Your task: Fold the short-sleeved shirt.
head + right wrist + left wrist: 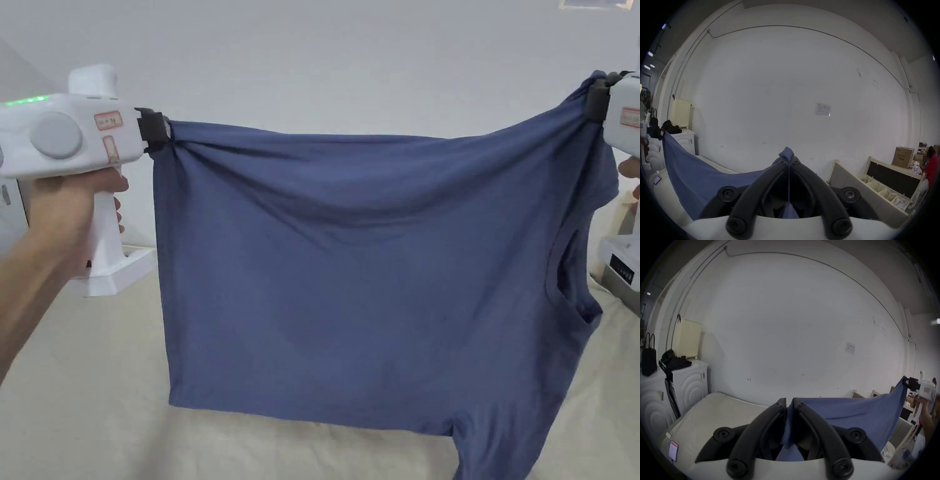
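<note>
Head view: I have my left gripper [164, 131] and right gripper [594, 94] clamped on the blue cotton short-sleeved shirt [350, 281], stretched between them (hanging sideways).

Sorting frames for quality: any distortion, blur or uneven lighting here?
Head view: sharp, evenly lit, soft folds shading the shirt. Left gripper view: fisheye bends the wall lines, dark corners, left gripper crisp. Right gripper view: same fisheye and vignette, right gripper slightly dim.

My shirt [350, 281] is plain slate blue, no print. Both claws, the left claw [153, 128] and the right claw [597, 100], are black on white bodies (red-edged stickers on each). The bed [81, 387] below is cream, the wall [350, 56] white.
</note>
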{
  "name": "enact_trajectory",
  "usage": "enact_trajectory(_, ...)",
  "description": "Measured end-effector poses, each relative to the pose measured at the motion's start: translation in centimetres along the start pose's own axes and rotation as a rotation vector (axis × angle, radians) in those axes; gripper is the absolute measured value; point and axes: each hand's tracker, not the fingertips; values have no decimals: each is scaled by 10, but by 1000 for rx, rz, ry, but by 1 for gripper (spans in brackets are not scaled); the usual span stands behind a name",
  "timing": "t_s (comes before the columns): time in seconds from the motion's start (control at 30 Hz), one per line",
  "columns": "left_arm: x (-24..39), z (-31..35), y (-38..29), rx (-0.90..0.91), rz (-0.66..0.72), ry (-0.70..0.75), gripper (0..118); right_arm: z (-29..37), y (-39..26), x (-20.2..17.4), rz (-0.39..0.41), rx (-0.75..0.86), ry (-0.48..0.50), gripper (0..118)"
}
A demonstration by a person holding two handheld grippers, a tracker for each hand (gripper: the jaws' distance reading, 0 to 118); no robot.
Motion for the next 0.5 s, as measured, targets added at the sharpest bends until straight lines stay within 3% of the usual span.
enact_trajectory(0.1,-11,-28,-6,-31,-67,15,9,-24,-10,-5,-70,-38,-16,0)
enact_trajectory(0.27,-15,-44,-23,-53,-97,-10,9,-46,-45,-5,-95,-36,-13,0)
enact_trajectory(0.37,-20,-53,-34,-53,-147,-14,9,-44,-65,3,-187,-52,27,0)
enact_trajectory(0.5,-29,-50,-65,-47,-69,-60,9,-20,-97,1,-237,-41,25,0)
